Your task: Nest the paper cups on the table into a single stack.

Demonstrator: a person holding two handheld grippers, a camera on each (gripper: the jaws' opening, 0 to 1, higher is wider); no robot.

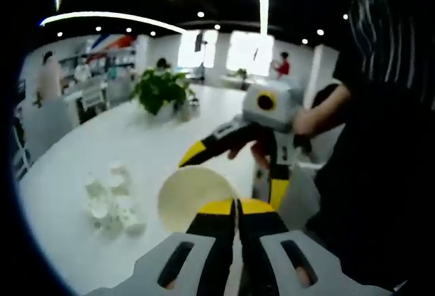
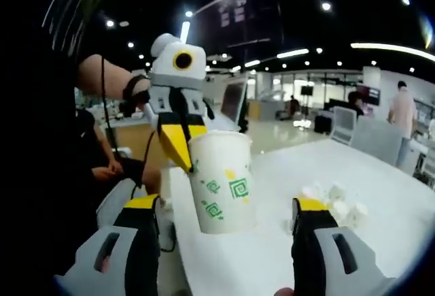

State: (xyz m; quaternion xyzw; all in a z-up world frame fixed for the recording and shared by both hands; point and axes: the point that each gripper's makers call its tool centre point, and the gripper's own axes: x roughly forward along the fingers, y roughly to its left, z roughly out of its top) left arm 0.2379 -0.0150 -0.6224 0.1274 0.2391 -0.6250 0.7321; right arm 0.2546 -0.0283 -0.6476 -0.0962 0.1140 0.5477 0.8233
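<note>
- White paper cup with green square prints [image 2: 221,182] sits frame centre in the right gripper view, its rim pinched by the left gripper [image 2: 178,148].
- Right gripper [image 2: 228,218] gapes wide, empty.
- Left gripper view shows the cup's cream interior [image 1: 194,196] lower centre, plus white crumpled bits [image 1: 114,204] on the white table [image 1: 136,146] lower left.

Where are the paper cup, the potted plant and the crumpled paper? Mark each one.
paper cup [image 2: 221,184], right gripper view, on its printed side wall.
potted plant [image 1: 160,89], left gripper view, on its leaves.
crumpled paper [image 1: 114,204], left gripper view, on the pile's middle.
</note>
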